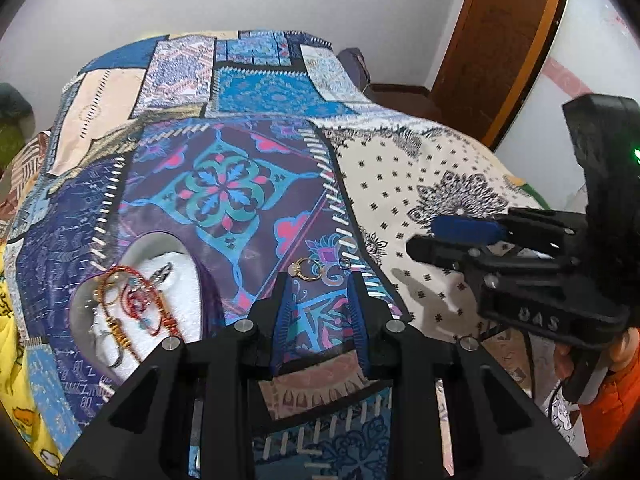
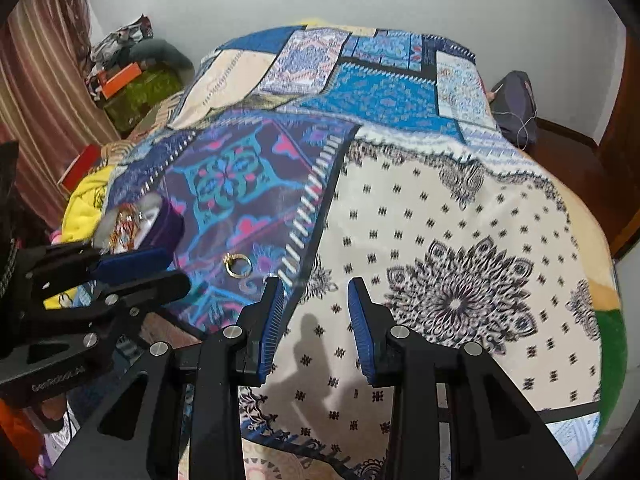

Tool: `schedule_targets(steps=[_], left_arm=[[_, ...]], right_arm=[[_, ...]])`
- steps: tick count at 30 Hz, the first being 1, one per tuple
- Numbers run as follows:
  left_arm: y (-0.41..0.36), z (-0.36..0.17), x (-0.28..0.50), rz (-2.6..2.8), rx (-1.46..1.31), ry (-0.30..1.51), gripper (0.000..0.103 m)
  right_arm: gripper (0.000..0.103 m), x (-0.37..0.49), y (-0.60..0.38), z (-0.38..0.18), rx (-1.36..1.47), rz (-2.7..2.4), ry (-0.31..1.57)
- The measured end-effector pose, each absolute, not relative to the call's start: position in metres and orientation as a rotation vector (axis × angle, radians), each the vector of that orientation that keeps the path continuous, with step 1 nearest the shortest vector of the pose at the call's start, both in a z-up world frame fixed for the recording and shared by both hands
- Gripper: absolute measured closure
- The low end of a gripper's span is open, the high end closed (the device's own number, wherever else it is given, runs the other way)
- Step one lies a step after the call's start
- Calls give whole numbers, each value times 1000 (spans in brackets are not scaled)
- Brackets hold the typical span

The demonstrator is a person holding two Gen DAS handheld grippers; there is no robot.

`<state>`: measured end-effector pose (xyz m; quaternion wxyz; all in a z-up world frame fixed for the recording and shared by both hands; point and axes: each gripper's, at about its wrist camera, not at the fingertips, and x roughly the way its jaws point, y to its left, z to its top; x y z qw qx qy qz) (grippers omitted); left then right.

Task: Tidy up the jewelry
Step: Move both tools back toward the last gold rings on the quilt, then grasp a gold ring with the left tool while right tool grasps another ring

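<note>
A gold ring (image 1: pixel 306 270) lies on the patchwork bedspread (image 1: pixel 224 192), just beyond my left gripper (image 1: pixel 320 284), whose blue-padded jaws stand open with nothing between them. A small dark ring (image 1: pixel 345 263) lies just right of it. To the left is a heart-shaped purple jewelry box (image 1: pixel 210 296) with white lining, holding red and gold bracelets (image 1: pixel 132 304). In the right wrist view, the gold ring (image 2: pixel 239 266) is left of my open, empty right gripper (image 2: pixel 316 288), which hangs over the cream patch. The left gripper (image 2: pixel 176 270) and the box (image 2: pixel 168 228) appear at the left.
My right gripper (image 1: pixel 424 236) hovers at the right of the left wrist view, held by a hand in an orange sleeve (image 1: pixel 608 396). A yellow cloth (image 2: pixel 86 192) and clutter (image 2: pixel 120 76) lie beside the bed's left side. A wooden door (image 1: pixel 500 40) stands behind.
</note>
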<state>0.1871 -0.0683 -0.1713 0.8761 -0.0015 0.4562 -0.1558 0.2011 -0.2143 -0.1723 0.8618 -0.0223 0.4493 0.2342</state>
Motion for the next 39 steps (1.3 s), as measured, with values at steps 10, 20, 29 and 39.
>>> schedule_targets(steps=[10,20,29,39], left_arm=[[-78,-189,211,-274,77,979,79],[-85,-195,220,-275,124,997,85],[-85,-197,212,-366,-22,1061,87],[-71,-201,215,-266,-23,1057,87]], right_arm=[[73,204,-213,-188,-46,526,981],[73,208,-208,-190,-44,553,978],[73,208,-217,-193,-22,534,988],[73,205,-212,-191,-30,553,984]])
